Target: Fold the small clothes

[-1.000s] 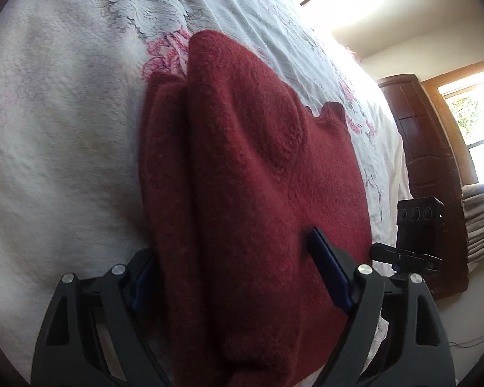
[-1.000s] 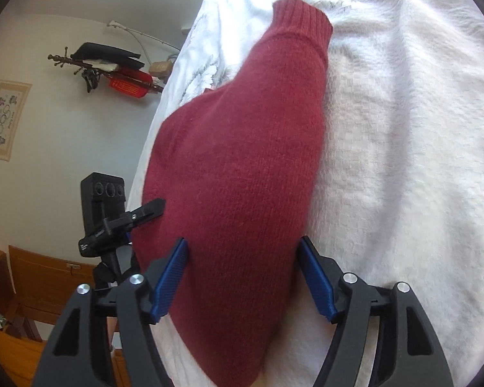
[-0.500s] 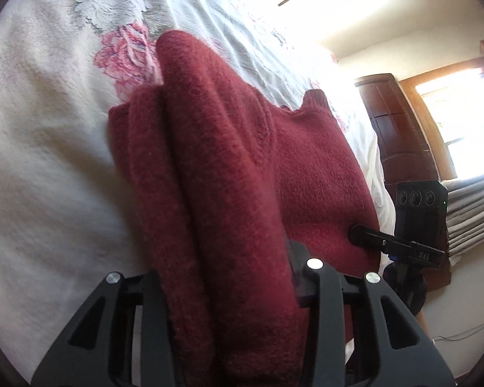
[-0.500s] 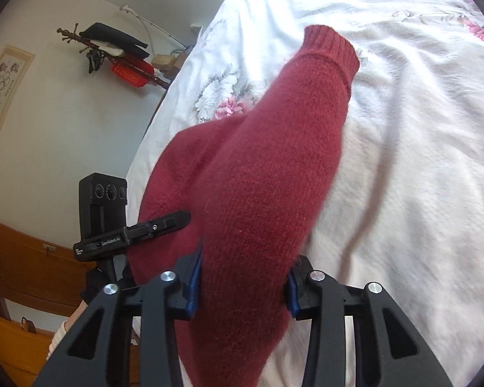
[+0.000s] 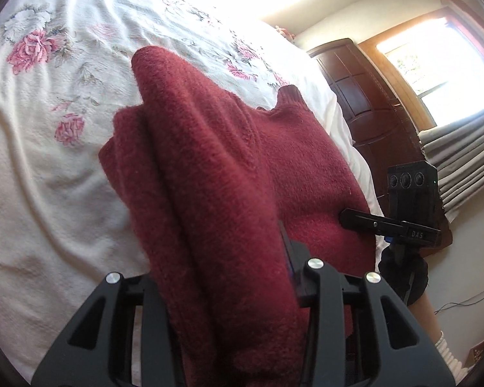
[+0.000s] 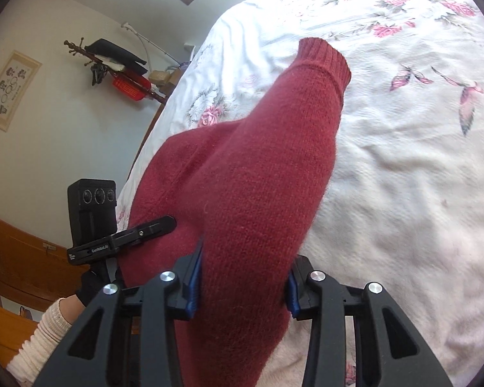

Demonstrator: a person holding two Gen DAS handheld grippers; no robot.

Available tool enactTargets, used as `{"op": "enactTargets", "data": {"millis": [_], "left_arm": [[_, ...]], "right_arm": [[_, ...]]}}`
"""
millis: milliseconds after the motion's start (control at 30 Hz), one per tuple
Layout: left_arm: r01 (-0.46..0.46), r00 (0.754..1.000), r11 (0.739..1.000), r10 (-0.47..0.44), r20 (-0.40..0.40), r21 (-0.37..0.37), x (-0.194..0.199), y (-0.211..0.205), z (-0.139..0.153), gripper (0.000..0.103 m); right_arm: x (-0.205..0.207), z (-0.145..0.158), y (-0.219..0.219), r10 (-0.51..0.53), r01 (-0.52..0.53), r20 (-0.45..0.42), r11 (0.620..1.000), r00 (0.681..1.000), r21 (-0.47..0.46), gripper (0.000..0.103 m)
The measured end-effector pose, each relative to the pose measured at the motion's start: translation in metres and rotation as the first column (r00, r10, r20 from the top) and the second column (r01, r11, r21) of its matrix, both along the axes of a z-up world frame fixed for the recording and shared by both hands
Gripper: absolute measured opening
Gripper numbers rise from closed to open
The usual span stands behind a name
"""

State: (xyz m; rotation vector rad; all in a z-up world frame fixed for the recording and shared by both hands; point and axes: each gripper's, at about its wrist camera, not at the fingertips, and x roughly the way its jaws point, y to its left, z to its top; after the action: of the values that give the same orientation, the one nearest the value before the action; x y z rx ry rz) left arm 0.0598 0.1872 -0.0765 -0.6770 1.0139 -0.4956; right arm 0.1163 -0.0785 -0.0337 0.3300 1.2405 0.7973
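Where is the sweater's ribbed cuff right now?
In the right wrist view the ribbed cuff sits upper centre, lying on the floral bedspread at the far end of the sleeve.

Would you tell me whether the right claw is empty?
No, the right claw is clamped on a bunched fold of the red sweater.

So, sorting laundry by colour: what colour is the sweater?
Dark red sweater, plain knit with no pattern; clearest in the right wrist view.
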Motion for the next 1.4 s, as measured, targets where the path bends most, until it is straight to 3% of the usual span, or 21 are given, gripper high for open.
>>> {"op": "enactTargets", "data": {"millis": [133,333,400,500,600,633,700,867,967,1100,1233,1400], "left_arm": [[0.007,1.0,0.997,-0.005,-0.02,0.077,-0.001,-0.032,-0.018,0.036],[0.029,0.996,0.987,-0.016,-0.086,0.158,0.0,-0.059,-0.067,0.038],[0.035,0.994,0.986,-0.017,-0.11,0.163,-0.001,-0.063,-0.084,0.043],[-0.007,0.991,0.994,0.021,-0.131,0.105,0.003,-0.056,-0.095,0.055],[-0.035,0.987,0.992,0.054,-0.153,0.125,0.005,-0.055,-0.083,0.055],[-0.045,0.987,0.988,0.066,-0.146,0.148,0.002,-0.056,-0.073,0.054],[-0.078,0.986,0.982,0.102,-0.131,0.174,-0.006,-0.056,-0.055,0.055],[-0.098,0.99,0.968,0.119,-0.081,0.231,-0.037,-0.062,-0.025,0.058],[-0.082,0.993,0.949,0.102,-0.052,0.304,-0.06,-0.063,-0.022,0.058],[-0.069,0.99,0.941,0.105,-0.092,0.331,-0.083,-0.05,-0.041,0.058],[-0.046,0.987,0.925,0.1,-0.126,0.378,-0.086,-0.052,-0.062,0.058],[-0.028,0.988,0.918,0.085,-0.128,0.395,-0.088,-0.044,-0.076,0.063]], "right_arm": [[-0.002,-0.028,-0.029,-0.042,0.042,-0.031,0.999,0.999,0.005,0.041],[-0.007,-0.092,-0.04,-0.064,0.057,-0.13,0.996,0.989,-0.062,0.041],[-0.01,-0.108,-0.037,-0.059,0.046,-0.136,0.994,0.989,-0.098,0.044],[-0.015,-0.12,-0.043,-0.088,0.075,-0.162,0.994,0.983,-0.085,0.054],[-0.022,-0.106,-0.05,-0.084,0.071,-0.159,0.993,0.984,-0.09,0.059],[-0.026,-0.101,-0.055,-0.084,0.072,-0.155,0.994,0.984,-0.079,0.067],[-0.037,-0.093,-0.058,-0.069,0.059,-0.155,0.996,0.986,-0.066,0.073],[-0.069,-0.089,-0.065,-0.05,0.041,-0.161,0.997,0.986,-0.062,0.072],[-0.083,-0.091,-0.064,-0.054,0.039,-0.159,0.994,0.986,-0.099,0.069],[-0.093,-0.103,-0.076,-0.071,0.049,-0.194,0.992,0.979,-0.115,0.063],[-0.097,-0.118,-0.08,-0.065,0.042,-0.234,0.994,0.97,-0.101,0.032],[-0.103,-0.123,-0.075,-0.039,0.005,-0.214,0.988,0.976,-0.157,0.023]]}}
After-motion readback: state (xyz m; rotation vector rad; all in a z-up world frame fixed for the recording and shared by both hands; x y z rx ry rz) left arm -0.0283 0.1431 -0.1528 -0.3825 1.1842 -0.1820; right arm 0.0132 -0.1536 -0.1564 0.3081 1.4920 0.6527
